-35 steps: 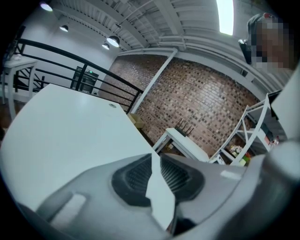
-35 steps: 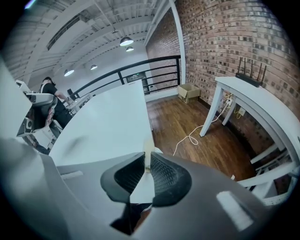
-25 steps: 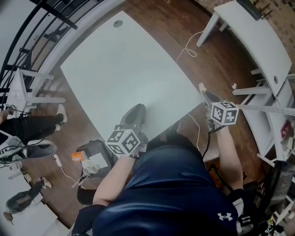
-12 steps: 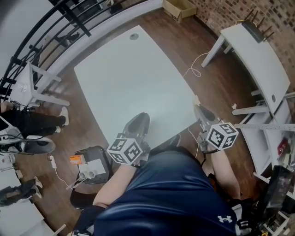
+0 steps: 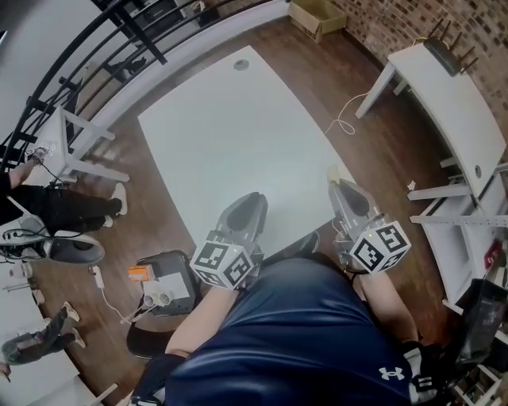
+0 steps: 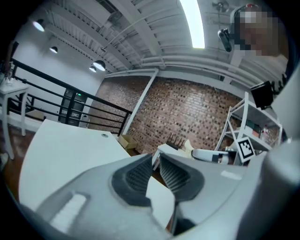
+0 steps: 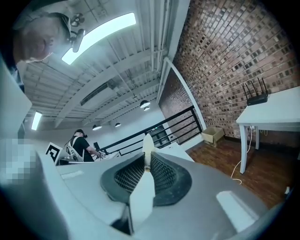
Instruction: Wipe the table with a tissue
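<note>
- The right tongs [image 7: 146, 159] are shut on the tissue [image 7: 146, 143]. It is a thin white strip, and a small tip pokes out past the tongs.
- The left tongs [image 6: 156, 162] are open only a crack. Nothing is in them.
- The tissue [image 5: 333, 171] is up in the air by the near right corner of the worktop [image 5: 230, 127]. It does not seem to touch it yet.
- The tissue may slip out or rip, because the tongs pinch only a thin bit and rubbing will pull on it.
- So little tissue sticks out that the hard tongs may scrape the worktop if they go too low.
- The tissue is right at the edge, so it could drop to the floor.
- An open cardboard box [image 5: 316, 16] sits on the floor, well past the worktop. I cannot tell what is in it.
</note>
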Demonstrator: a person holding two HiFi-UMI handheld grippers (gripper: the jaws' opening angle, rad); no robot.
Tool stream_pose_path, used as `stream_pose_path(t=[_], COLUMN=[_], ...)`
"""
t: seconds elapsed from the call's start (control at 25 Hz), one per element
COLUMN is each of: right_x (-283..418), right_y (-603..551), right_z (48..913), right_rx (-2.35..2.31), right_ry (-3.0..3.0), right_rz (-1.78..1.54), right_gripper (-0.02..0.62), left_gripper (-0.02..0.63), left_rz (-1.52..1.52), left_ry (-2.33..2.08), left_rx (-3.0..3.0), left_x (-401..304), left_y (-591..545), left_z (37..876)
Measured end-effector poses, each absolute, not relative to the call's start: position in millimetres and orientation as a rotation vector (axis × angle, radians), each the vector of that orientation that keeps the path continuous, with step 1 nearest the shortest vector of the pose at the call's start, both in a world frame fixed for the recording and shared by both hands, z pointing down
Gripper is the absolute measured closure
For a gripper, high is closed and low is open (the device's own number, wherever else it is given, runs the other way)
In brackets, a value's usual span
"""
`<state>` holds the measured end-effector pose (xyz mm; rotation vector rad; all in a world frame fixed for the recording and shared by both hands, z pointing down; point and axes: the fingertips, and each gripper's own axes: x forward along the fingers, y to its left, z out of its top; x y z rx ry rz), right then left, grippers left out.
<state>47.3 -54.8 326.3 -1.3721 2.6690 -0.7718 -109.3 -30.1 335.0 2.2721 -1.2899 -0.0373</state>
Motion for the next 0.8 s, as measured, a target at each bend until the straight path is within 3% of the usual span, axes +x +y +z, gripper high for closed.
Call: stream_pose_path(t=[0.8], right_x=[49.5], right_y=[-57.9], right_z=[329.2], right_rx=[-1.466], right_ry=[2.698], right_rz=[-0.641], right_gripper=[0.551], left_gripper=[0.552], left_rz=[-0.024], left_ry=[-1.237], left_rx=[2.297], left_x=[-104.8], left_y=[-31.2], left_z=[334.7])
